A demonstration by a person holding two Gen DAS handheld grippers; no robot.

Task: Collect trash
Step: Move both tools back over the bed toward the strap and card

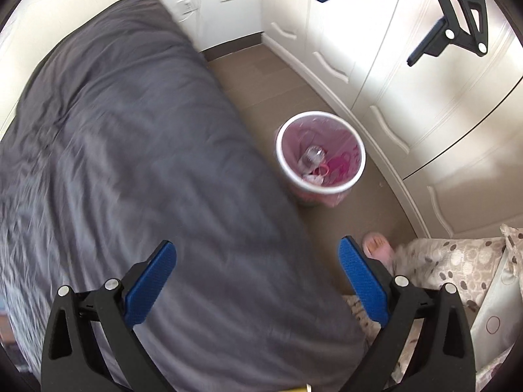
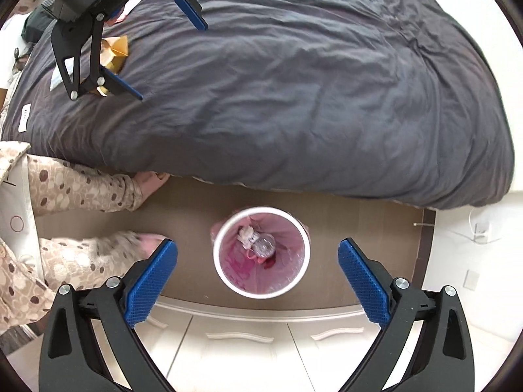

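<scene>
The bin (image 2: 261,256) already holds some trash, but yellow paper (image 2: 114,53) and scraps remain on the bed (image 2: 294,81). Both the left gripper (image 1: 256,281) and right gripper (image 2: 258,281) have fingers apart, holding nothing.

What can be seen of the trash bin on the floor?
The trash bin is round with a white rim, lined with a translucent pink bag whose edge spills outside. It stands upright on the brown floor between the bed's grey duvet and the white wardrobe. Inside lie a clear plastic bottle, crumpled white paper and pink scraps. Neither gripper touches it.
</scene>
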